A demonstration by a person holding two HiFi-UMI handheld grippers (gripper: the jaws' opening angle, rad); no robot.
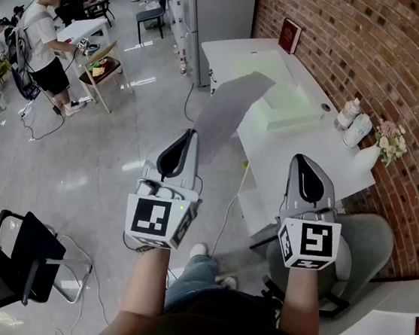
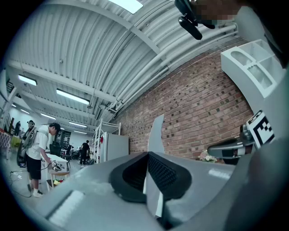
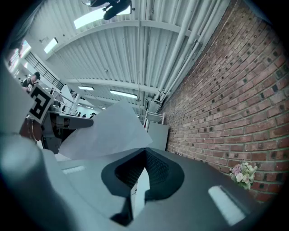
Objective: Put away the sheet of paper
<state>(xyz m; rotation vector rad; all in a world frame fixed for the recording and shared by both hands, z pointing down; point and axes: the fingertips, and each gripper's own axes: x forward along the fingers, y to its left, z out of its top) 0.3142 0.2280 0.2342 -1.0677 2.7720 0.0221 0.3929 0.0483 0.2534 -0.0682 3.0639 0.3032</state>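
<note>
Over at the far left a person [image 1: 46, 44] stands at a small table [image 1: 101, 62], and a black folding chair [image 1: 24, 254] sits in the near-left corner. Between them the grey floor [image 1: 89, 156] lies wide open, with only a few cables along it.

The left gripper [image 1: 186, 141] is pressed together on one near corner of the sheet of paper [image 1: 267, 102], and the right gripper [image 1: 304, 167] pinches the other near corner. The sheet is held up in the air between them. It bows away from the person, its left part above the floor and its right part above the edge of the white desk [image 1: 324, 158].

Bottles [image 1: 353, 120] and flowers [image 1: 389, 139] crowd the desk's right side, hard against the brick wall [image 1: 404, 65].
</note>
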